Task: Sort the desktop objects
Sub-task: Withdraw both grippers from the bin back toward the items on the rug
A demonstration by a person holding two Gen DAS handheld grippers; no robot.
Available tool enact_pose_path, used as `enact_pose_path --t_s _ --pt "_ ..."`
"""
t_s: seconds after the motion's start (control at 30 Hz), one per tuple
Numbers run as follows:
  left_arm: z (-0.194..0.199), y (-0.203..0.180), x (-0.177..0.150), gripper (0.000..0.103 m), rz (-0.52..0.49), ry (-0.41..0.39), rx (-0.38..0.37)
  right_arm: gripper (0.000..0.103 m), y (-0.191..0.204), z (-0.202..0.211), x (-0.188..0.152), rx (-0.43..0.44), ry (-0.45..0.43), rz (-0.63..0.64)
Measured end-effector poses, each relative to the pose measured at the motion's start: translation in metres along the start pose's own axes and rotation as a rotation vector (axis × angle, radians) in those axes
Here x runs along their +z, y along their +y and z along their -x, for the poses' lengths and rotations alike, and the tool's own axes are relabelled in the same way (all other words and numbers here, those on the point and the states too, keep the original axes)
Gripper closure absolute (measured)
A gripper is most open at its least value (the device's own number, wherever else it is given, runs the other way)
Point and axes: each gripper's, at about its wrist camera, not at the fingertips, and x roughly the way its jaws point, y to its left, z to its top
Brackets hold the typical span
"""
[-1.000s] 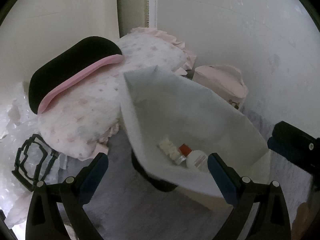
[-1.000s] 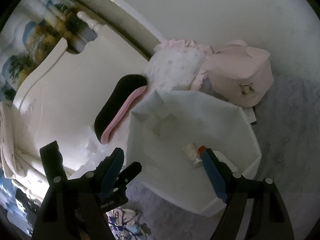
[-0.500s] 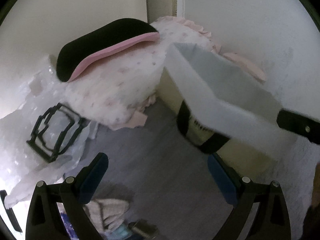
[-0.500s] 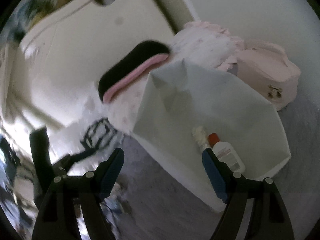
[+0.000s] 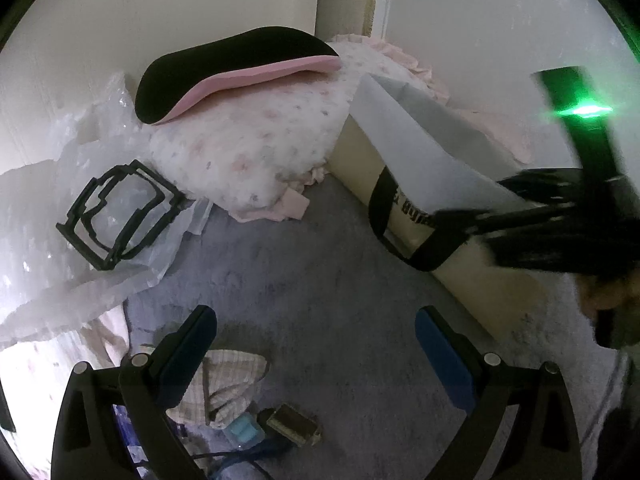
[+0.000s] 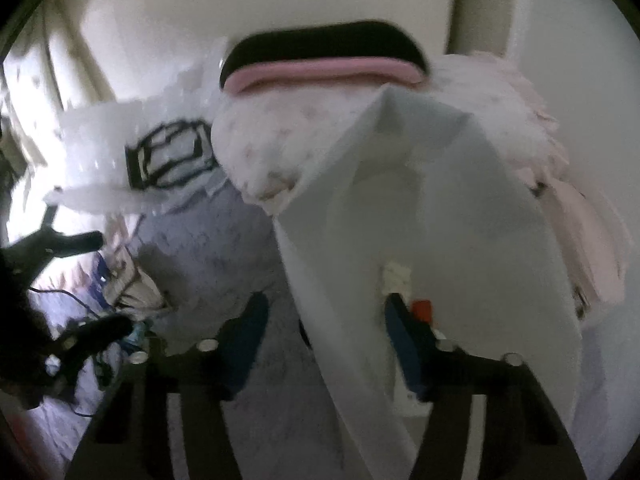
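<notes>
left wrist view: the left tongs (image 5: 316, 332) stand wide apart over bare grey carpet (image 5: 320, 280), gripping nothing. just below them lie a checked cloth (image 5: 228, 384), a small light-blue box (image 5: 243, 432) and a brownish block (image 5: 294, 426), close together. a paper bag (image 5: 420, 160) with a black handle loop (image 5: 404, 232) stands on the carpet to the right, against the wall. a pillow (image 5: 248, 148) leans in the corner touching the bag's left end, with a black-and-pink pad (image 5: 236, 68) on top. a black frame (image 5: 116, 212) rests on bubble wrap (image 5: 48, 216) at the left. the right tongs (image 5: 560, 216), blurred, are at the bag's right end.

right wrist view, blurred: the right tongs (image 6: 322, 332) are closing, with the bag's (image 6: 400, 184) near wall between the fingers; i cannot tell whether the pads press it. inside the bag lie a bottle with a red cap (image 6: 422, 308) and a pale item (image 6: 396, 276) just beside it. the left tongs (image 6: 72, 280) show dark at the left.
</notes>
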Motion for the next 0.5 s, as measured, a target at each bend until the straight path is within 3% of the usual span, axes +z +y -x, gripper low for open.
enact_pose_path --t_s 0.07,0.1,0.17,0.27,0.5 --pt "0.003 0.003 -0.002 0.003 0.011 -0.003 -0.003 0.062 0.011 -0.019 0.004 -0.021 0.052 0.042" --pt "0.004 0.005 -0.003 0.003 0.018 -0.004 -0.005 0.081 0.018 -0.029 0.004 -0.027 0.082 0.055" --pt "0.010 0.008 -0.007 0.003 0.024 -0.005 -0.010 0.089 0.029 -0.034 -0.001 0.003 0.107 0.052" --pt "0.018 0.012 -0.011 0.003 0.036 -0.019 -0.010 0.092 0.048 -0.029 -0.012 -0.003 0.105 0.115" --pt "0.041 0.022 -0.034 0.003 0.107 -0.029 -0.027 0.093 0.061 -0.003 -0.025 0.075 0.104 0.122"
